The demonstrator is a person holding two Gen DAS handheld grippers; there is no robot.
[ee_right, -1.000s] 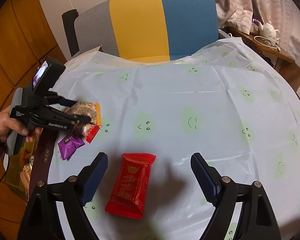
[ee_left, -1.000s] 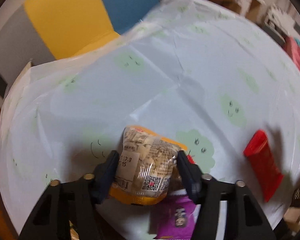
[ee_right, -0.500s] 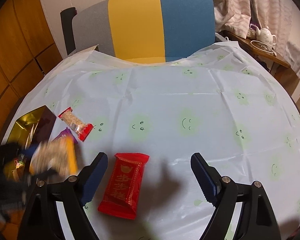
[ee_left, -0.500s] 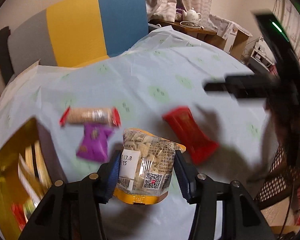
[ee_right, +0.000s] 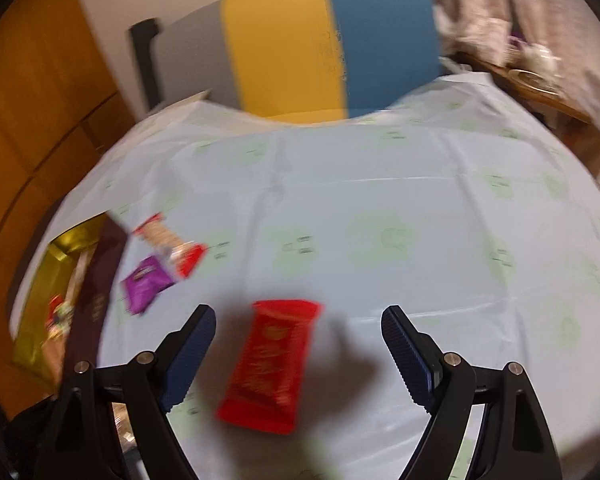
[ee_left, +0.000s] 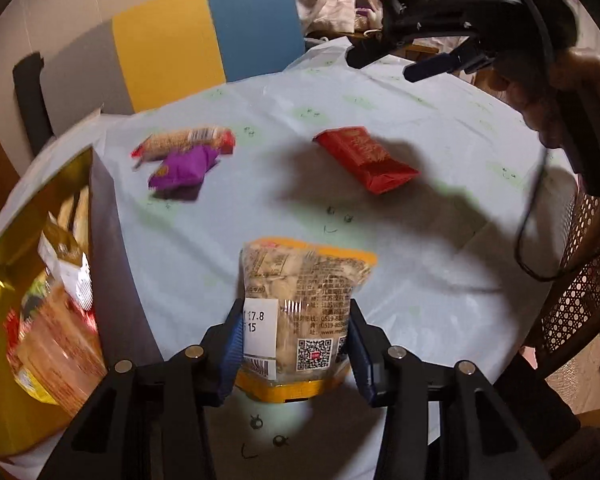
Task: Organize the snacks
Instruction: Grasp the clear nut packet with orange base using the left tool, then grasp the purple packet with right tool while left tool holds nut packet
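Observation:
My left gripper (ee_left: 296,332) has a clear snack bag with orange edges (ee_left: 304,280) between its blue pads, and the jaws are closing on it above the near part of the table. A gold box (ee_left: 40,280) with snacks inside lies just to its left. On the pale tablecloth (ee_left: 260,208) lie a cereal bar with red ends (ee_left: 184,142), a purple packet (ee_left: 184,168) and a red packet (ee_left: 364,158). My right gripper (ee_right: 298,328) hangs open over the red packet (ee_right: 272,364), not touching it. It also shows in the left wrist view as the right gripper (ee_left: 440,60).
A grey, yellow and blue chair (ee_right: 324,40) stands at the table's far side. A wicker chair (ee_left: 580,280) is by the right edge. The gold box (ee_right: 56,280) sits at the table's left rim. A side table with a teapot (ee_right: 540,54) is at the back right.
My left gripper carried the bag back and to the left, so the gold box came into its view. It left the right wrist view. The right gripper stayed over the red packet.

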